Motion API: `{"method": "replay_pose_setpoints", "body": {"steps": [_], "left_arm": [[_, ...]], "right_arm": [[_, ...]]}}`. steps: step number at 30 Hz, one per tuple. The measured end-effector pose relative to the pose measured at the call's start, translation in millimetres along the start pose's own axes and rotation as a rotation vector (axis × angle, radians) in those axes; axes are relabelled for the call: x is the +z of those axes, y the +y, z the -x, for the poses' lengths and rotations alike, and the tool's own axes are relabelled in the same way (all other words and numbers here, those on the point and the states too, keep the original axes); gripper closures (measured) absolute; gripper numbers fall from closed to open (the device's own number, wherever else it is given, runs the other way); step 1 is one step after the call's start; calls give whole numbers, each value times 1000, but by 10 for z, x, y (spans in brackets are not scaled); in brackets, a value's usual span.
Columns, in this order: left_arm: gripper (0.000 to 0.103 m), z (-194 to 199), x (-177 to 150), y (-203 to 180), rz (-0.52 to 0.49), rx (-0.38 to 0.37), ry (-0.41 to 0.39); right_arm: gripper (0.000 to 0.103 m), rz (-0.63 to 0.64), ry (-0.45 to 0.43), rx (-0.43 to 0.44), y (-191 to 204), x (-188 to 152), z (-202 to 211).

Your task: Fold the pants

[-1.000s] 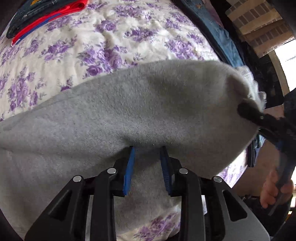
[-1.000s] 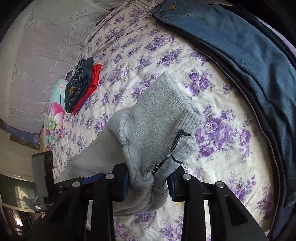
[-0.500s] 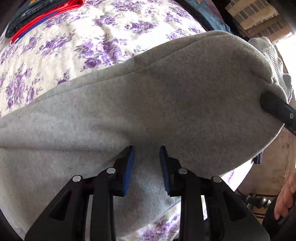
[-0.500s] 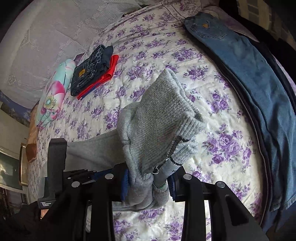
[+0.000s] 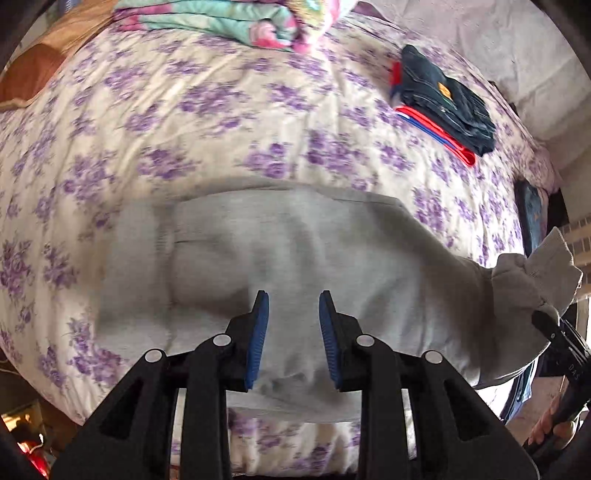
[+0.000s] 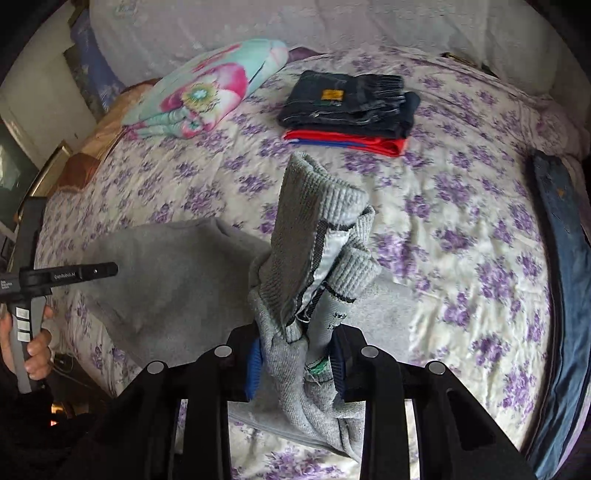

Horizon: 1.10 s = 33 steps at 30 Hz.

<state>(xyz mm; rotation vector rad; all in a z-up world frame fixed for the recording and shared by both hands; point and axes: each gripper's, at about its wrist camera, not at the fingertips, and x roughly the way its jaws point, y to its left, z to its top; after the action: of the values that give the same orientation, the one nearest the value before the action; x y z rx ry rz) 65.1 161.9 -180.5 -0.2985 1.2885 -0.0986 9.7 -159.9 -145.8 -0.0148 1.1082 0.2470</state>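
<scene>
L wrist view: left tongs (image 5: 293,325) hover over grey pants (image 5: 295,258), blue pads (image 5: 258,332) apart w/ a clear gap, nothing between them. Pants lie spread on the bed (image 5: 221,122), which has a white cover w/ purple flowers; picture a bit blurred. At far right edge the pants' ribbed end (image 5: 535,273) is lifted off the bed, pinched by the right tongs (image 5: 546,317), only its dark tip showing. Further back on the bed: folded dark jeans (image 5: 447,99) stacked on a folded red garment (image 5: 436,129). A teal/pink floral pillow (image 5: 236,18) sits at the top edge. A strip of blue denim (image 5: 528,218) shows at the bed's right side.

R wrist view: right tongs (image 6: 295,365) closed on a bunched wad of the grey pants (image 6: 314,258); ribbed waistband/cuff part stands up from the grip, w/ a pale inner label and dark stitching visible. Rest of the pants trails left and down onto the bed (image 6: 461,221). Left tongs (image 6: 107,269) seen side-on at far left, over the flat grey cloth; can't tell from this angle how far open. Person's hand (image 6: 37,347) grips that handle. Behind: folded dark jeans (image 6: 351,99) on top of the red garment (image 6: 347,142), floral pillow (image 6: 207,88) to their left, blue denim (image 6: 565,258) along the bed's right edge.
</scene>
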Motion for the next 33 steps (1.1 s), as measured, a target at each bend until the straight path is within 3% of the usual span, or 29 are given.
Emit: {"method": "replay_pose_setpoints", "body": {"steps": [4,7,9,11,13,16,17,19,21,22,24,27,30,33], "left_arm": [[75,-25,-73,263,14,-35,-2],[75,-183,-118,226,23,-32,24],[75,-293,-134,265,33,-42,44],[75,-354,-112,281,36,-47,52],[75,-373,-108,294,38,-57,56],[75,-379,-99,334,43,-80,63],[75,-383,-95,344,44,-86,64],[75,-389,-93,350,44,-89,64],[75,-392,-93,336,39,-85,64],[75,-394,-90,329,38,-83,64],[75,-383,-99,327,42,-84,64],[75,-327,-108,330,52,-99,64],[75,-143,-132,403,73,-128,36],[64,178,-190,573,124,-159,-19]], "right_arm": [[72,142,46,-27,515,31,-423],[70,220,75,-40,809,-32,-783],[43,243,127,28,928,-117,-998],[29,271,191,84,1070,-213,-1097],[27,330,201,117,1166,-241,-991],[27,266,208,263,1064,-105,-700],[28,233,189,293,990,-37,-607],[32,204,150,266,879,107,-510],[69,210,139,224,845,229,-570],[75,200,161,237,834,275,-667],[77,177,207,267,839,293,-927],[79,154,313,239,843,152,-1430],[77,143,309,238,871,148,-1405],[76,126,328,263,847,230,-1237]]}}
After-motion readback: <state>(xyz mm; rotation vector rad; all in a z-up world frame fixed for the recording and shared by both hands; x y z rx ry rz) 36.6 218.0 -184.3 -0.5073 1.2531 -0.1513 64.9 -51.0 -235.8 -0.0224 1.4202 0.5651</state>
